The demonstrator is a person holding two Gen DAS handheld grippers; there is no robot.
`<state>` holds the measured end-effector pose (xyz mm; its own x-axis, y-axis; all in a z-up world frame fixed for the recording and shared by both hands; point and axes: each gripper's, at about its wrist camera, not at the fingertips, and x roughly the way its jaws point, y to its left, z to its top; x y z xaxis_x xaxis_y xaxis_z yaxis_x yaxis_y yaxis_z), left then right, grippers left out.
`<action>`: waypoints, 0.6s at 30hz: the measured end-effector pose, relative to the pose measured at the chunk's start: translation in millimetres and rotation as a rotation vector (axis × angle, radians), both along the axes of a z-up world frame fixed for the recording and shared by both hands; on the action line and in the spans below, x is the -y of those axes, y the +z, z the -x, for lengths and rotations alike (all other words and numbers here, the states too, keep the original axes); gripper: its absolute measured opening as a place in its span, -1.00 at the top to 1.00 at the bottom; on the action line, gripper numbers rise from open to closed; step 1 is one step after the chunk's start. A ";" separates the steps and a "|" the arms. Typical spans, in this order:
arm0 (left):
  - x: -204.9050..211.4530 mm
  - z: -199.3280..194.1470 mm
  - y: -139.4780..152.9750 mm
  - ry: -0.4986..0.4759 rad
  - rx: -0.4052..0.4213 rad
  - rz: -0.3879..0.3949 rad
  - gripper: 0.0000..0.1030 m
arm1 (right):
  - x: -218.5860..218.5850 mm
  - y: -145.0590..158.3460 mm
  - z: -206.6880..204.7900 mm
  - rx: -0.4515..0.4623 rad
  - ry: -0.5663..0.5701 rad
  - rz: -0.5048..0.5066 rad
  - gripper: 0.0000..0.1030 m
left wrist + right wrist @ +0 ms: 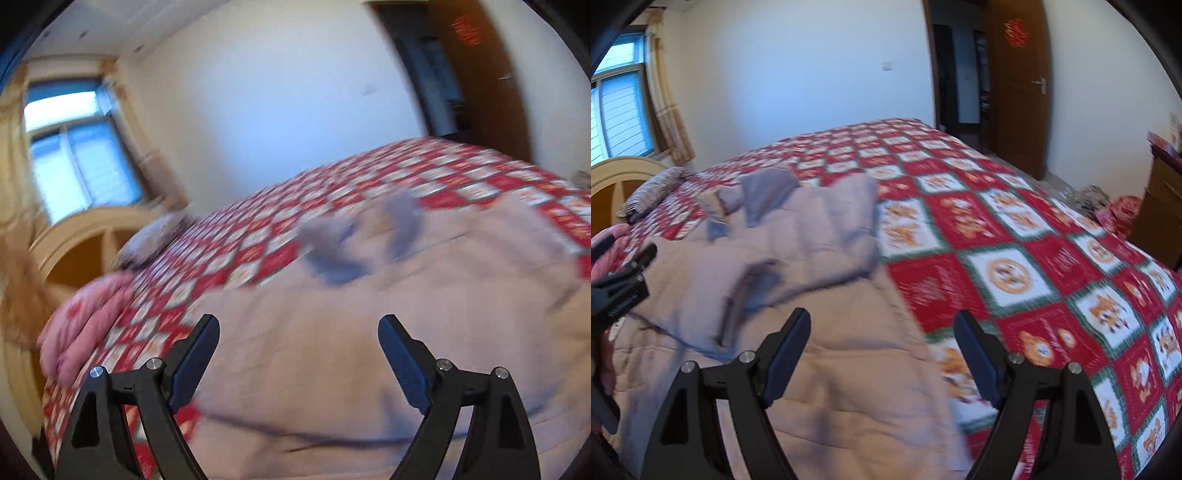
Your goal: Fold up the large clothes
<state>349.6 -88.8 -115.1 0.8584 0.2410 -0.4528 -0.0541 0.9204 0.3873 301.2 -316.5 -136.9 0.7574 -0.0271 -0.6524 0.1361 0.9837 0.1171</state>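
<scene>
A large beige padded coat [812, 295] with a grey lining [768, 192] lies spread on the bed. In the left wrist view the same coat [388, 314] fills the lower half, blurred. My left gripper [298, 325] hangs just above the coat with its jaws wide apart and nothing between them. My right gripper [882, 319] is open too, over the coat's right edge where it meets the bedspread. The left gripper's black body [624, 284] shows at the left edge of the right wrist view.
The bed wears a red, white and green checked bedspread [1015, 266]. A pink quilt [85, 321] and a striped pillow [653, 192] lie near the wooden headboard [613, 177]. A window [74, 147], an open wooden door [1019, 85] and a wooden cabinet [1160, 206] surround the bed.
</scene>
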 end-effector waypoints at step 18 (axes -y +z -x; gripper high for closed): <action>-127.3 -80.9 -82.7 0.288 -0.195 0.088 -0.73 | -125.3 -56.2 -90.3 -0.161 0.231 0.053 0.00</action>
<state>430.5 38.4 -197.8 0.6564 0.4138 -0.6308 -0.2496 0.9082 0.3361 391.5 -191.2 -193.0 0.6341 0.0969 -0.7672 -0.0799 0.9950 0.0597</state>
